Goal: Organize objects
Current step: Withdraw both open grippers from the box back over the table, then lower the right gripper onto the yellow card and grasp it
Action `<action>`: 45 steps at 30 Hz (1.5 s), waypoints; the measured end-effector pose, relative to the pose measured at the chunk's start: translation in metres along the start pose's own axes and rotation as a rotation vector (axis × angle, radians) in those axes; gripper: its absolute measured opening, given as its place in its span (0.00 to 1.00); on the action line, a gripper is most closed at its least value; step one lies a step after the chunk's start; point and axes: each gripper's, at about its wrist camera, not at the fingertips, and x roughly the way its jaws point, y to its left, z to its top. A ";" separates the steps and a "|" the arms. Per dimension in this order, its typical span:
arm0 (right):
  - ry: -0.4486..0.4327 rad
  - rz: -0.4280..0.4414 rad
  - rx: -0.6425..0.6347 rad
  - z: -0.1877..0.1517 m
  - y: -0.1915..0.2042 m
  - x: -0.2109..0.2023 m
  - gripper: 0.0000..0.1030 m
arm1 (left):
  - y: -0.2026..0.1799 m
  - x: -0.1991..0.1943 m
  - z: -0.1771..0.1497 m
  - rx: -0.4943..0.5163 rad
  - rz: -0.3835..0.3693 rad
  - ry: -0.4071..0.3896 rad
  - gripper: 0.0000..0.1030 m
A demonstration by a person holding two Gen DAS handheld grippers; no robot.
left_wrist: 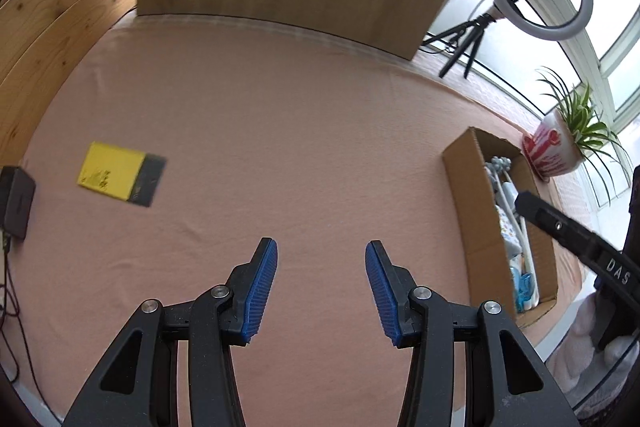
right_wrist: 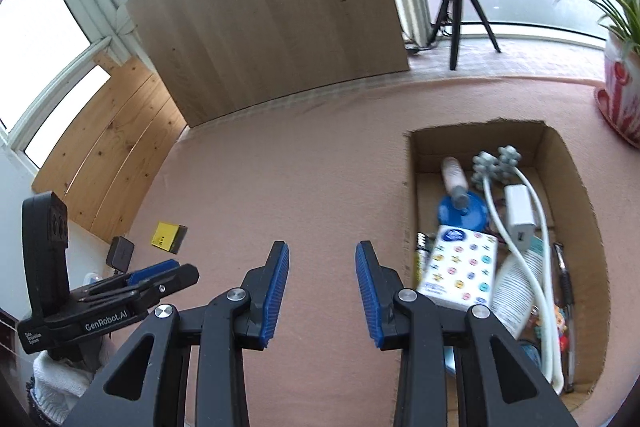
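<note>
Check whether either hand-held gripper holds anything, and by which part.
Nothing is held. The left hand-held gripper and right hand-held gripper both stand open over bare pink cloth, with nothing between them.

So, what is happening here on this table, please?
A person is tidying loose items into a cardboard box with two handheld grippers. Most things already lie in the box, among them a tissue pack and a white charger. Both the left gripper and the right gripper are open and hold nothing. One yellow and black packet still lies alone on the pink cloth.
</note>
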 end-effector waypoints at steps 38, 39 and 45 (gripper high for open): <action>0.505 0.215 -0.576 0.016 0.263 0.262 0.39 | 0.195 -0.061 -0.077 -0.274 0.076 -0.043 0.48; 0.519 0.217 -0.569 0.015 0.263 0.263 0.40 | 0.195 -0.062 -0.077 -0.275 0.076 -0.044 0.48; 0.567 0.260 -0.507 0.010 0.257 0.261 0.40 | 0.196 -0.062 -0.075 -0.280 0.064 -0.041 0.48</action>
